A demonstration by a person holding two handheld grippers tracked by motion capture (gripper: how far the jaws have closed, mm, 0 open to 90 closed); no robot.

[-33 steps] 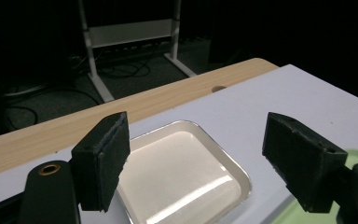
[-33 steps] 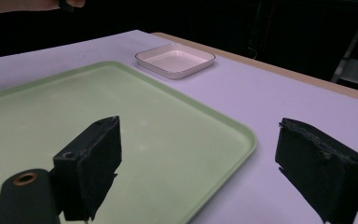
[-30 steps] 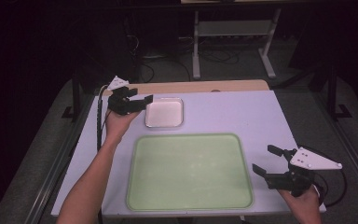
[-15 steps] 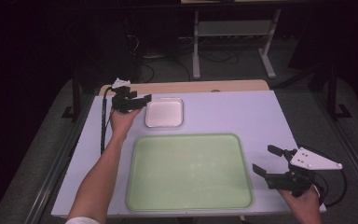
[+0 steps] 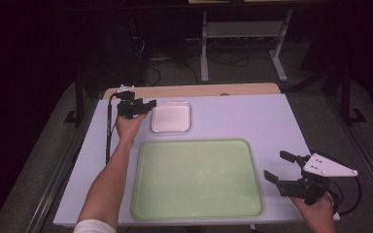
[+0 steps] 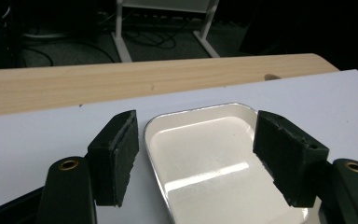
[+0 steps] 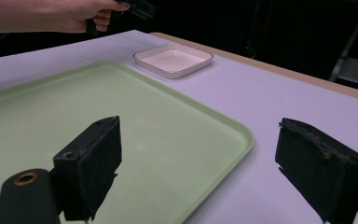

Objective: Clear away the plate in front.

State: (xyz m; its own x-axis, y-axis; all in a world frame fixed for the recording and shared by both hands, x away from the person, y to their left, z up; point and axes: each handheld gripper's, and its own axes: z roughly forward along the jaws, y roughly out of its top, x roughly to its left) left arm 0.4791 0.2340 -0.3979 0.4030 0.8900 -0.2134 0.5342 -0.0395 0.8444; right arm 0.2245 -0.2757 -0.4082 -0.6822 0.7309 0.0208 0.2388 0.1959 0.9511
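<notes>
Moved down and in toward the white dish since the earlier frames: left gripper, jaws just been closing a little, yet spread wide, with the dish's near left corner between them and nothing pressed. No change on the right gripper: parked off the right edge of the green tray, jaws apart and empty.

Handling, as a judgement: small, shallow, square dish with rounded corners and a glossy face, so probably light, rigid and slick; hard to say from here whether enamel, ceramic or plastic, so best treated as chippable. Flat floor gives nothing to pinch. Best hold is the thin raised rim, one pad inside, one outside, squeezed squarely so the glaze does not slide out; likely to tip from a one-sided hold, so lift slowly and level.

Position from the left gripper view: dish directly ahead and slightly below the jaws, left pad just outside the rim over bare white table, right pad over the dish's inside. Not touching, as far as can be told. From the right gripper view: dish far ahead, well apart, beyond the tray's far corner.
</notes>
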